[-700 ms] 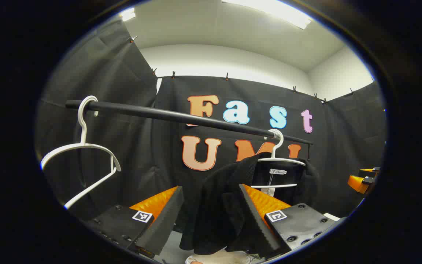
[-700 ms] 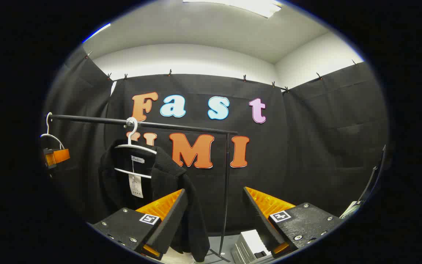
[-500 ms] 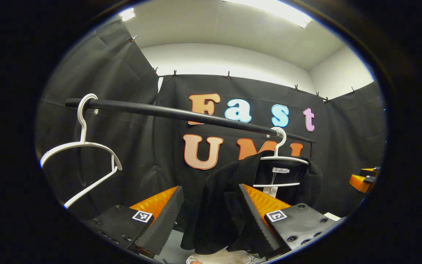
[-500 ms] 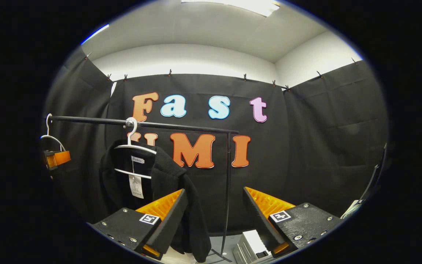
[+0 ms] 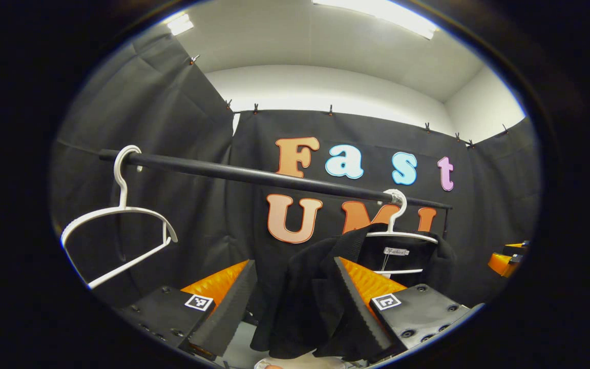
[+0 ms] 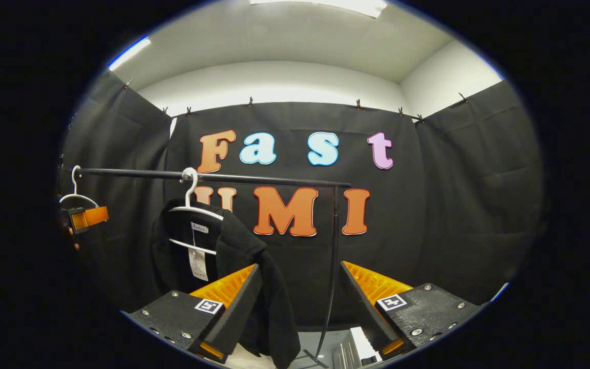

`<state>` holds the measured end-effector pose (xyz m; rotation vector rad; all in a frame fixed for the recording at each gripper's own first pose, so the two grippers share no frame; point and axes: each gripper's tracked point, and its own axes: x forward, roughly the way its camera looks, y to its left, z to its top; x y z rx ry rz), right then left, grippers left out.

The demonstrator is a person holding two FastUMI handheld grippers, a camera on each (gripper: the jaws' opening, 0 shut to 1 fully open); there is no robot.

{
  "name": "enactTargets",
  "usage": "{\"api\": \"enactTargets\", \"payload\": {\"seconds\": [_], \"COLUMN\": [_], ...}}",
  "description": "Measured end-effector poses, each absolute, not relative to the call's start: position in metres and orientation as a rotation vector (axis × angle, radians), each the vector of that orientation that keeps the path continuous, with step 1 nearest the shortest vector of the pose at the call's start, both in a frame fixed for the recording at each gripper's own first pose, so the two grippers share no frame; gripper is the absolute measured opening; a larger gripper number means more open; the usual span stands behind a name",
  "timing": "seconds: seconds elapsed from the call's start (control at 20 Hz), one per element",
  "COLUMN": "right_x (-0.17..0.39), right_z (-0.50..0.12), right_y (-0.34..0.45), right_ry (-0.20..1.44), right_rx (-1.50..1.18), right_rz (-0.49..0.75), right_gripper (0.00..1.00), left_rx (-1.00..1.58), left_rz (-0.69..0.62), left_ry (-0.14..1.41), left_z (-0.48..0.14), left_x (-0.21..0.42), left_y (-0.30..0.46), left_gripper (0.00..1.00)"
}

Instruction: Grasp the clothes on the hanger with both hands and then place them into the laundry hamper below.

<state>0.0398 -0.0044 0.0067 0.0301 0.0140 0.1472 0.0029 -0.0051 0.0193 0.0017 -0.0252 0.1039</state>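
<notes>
Fingers, left gripper (image 5: 295, 302): spread wide, grasping nothing; a fold of the black garment (image 5: 310, 302) hangs in the gap between them, nearer the right-hand finger, and contact with it cannot be told.
Fingers, right gripper (image 6: 299, 306): spread wide, grasping nothing; the garment's (image 6: 233, 266) near shoulder and sleeve hang just behind the left-hand finger, and the rack's upright post (image 6: 332, 266) stands in the gap farther off.
Garment: black, on a white hanger (image 6: 195, 212) hooked over the rail (image 6: 213, 177); a white tag (image 6: 198, 264) dangles at the open neck.
Rail: black bar (image 5: 254, 177) running across the booth in front of the black cloth wall.
Second hanger: white, bare (image 5: 121, 225), hooked near the rail's far left end in the left gripper view, well apart from the garment.
Other gripper: in the right gripper view the left gripper's orange finger (image 6: 89, 217) shows at the left edge, below the bare hanger (image 6: 76, 192); in the left gripper view an orange part of the right gripper (image 5: 502, 260) shows at the right edge.
Floor: pale strip (image 6: 320, 341) beneath the garment's hem.
</notes>
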Motion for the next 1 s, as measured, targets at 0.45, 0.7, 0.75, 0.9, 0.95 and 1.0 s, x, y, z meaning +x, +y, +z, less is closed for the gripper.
{"api": "enactTargets", "payload": {"seconds": [0.45, 0.7, 0.75, 0.9, 0.95, 1.0], "right_x": [0.050, 0.049, 0.049, 0.049, 0.050, 0.050], "right_z": [-0.008, -0.014, -0.017, -0.027, -0.032, -0.037], "right_y": [0.002, 0.028, 0.036, 0.063, 0.071, 0.080], "right_ry": [0.032, 0.033, 0.039, 0.064, 0.073, 0.081], "right_rx": [0.015, 0.014, 0.018, 0.028, 0.029, 0.032], "right_rz": [0.092, 0.070, 0.071, 0.084, 0.089, 0.092], "right_gripper": [0.94, 0.94, 0.94, 0.94, 0.94, 0.94], "left_rx": [0.023, 0.058, 0.066, 0.082, 0.082, 0.079], "left_rz": [0.063, 0.037, 0.027, 0.008, 0.001, -0.007], "left_ry": [0.020, 0.010, 0.013, 0.018, 0.026, 0.036], "left_z": [0.001, 0.002, 0.000, -0.006, -0.011, -0.015], "left_x": [0.031, 0.042, 0.044, 0.048, 0.049, 0.051], "left_y": [-0.004, 0.007, 0.009, 0.015, 0.016, 0.018], "left_gripper": [0.93, 1.00, 1.00, 0.96, 0.96, 0.93]}}
